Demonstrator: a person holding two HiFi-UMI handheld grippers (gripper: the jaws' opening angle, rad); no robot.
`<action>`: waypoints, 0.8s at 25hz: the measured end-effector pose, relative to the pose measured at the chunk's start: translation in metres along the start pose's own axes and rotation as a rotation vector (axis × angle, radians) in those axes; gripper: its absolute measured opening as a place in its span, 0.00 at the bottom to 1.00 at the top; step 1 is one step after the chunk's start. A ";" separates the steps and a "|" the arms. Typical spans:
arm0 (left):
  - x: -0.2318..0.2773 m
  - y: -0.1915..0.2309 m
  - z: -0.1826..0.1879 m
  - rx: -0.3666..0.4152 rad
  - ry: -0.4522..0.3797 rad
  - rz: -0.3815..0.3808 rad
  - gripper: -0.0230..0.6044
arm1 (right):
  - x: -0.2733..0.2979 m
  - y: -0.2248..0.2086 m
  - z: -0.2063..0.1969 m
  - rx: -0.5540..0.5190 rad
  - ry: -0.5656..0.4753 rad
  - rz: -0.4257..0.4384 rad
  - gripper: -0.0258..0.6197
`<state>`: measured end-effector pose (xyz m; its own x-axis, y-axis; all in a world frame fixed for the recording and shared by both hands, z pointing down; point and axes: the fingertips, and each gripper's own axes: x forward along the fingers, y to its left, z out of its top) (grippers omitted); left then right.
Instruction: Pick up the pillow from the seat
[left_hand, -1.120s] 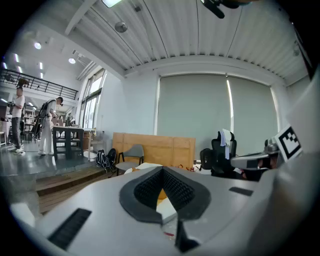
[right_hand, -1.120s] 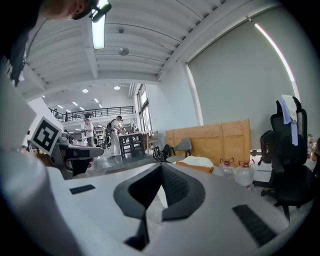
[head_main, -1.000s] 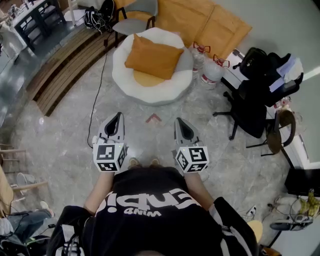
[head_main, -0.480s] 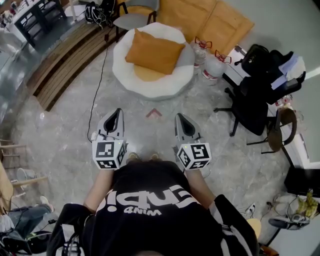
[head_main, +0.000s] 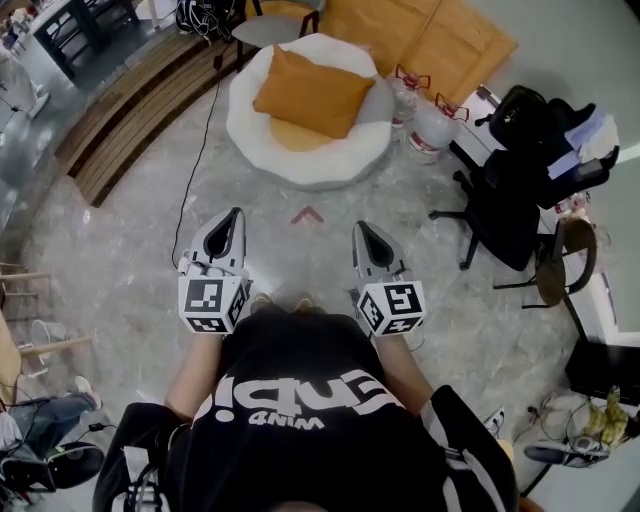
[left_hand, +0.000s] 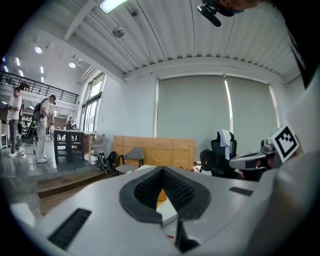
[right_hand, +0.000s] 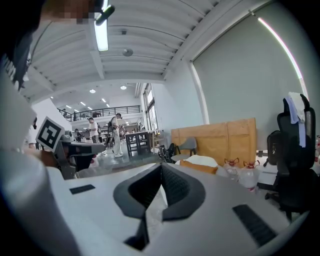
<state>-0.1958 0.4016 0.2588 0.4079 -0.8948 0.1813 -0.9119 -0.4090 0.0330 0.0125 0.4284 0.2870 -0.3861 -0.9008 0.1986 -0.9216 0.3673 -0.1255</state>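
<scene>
An orange pillow (head_main: 312, 92) lies on a round white seat (head_main: 300, 160) on the floor ahead of the person. My left gripper (head_main: 236, 212) and right gripper (head_main: 360, 226) are held side by side at waist height, well short of the seat. Both are shut, with nothing between the jaws. In the left gripper view a sliver of the pillow (left_hand: 162, 195) shows through the gap below the closed left gripper (left_hand: 162, 170). In the right gripper view the pillow (right_hand: 200, 167) and seat (right_hand: 202, 159) sit beyond the closed right gripper (right_hand: 161, 165).
Two water jugs (head_main: 425, 135) stand right of the seat, a black office chair (head_main: 520, 190) further right. Wooden boards (head_main: 420, 40) and a grey chair (head_main: 265, 25) lie behind. A wooden step (head_main: 130, 110), a floor cable (head_main: 200, 170) and a red floor mark (head_main: 307, 214) are nearby.
The whole scene, with the seat, floor mark and both grippers, has slid a little up in the head view. The grippers stay shut and side by side.
</scene>
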 end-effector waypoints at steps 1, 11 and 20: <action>0.001 -0.002 -0.002 -0.001 0.002 0.005 0.05 | -0.002 -0.002 -0.001 -0.004 0.002 0.005 0.07; 0.005 -0.022 -0.004 -0.005 -0.002 0.015 0.05 | -0.010 -0.035 -0.010 -0.007 0.027 0.013 0.07; 0.037 -0.026 0.011 0.012 -0.020 -0.001 0.05 | 0.009 -0.055 -0.005 0.000 0.032 0.018 0.07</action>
<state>-0.1568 0.3771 0.2535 0.4095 -0.8979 0.1617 -0.9111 -0.4116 0.0217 0.0595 0.4018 0.3005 -0.4041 -0.8861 0.2270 -0.9143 0.3839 -0.1290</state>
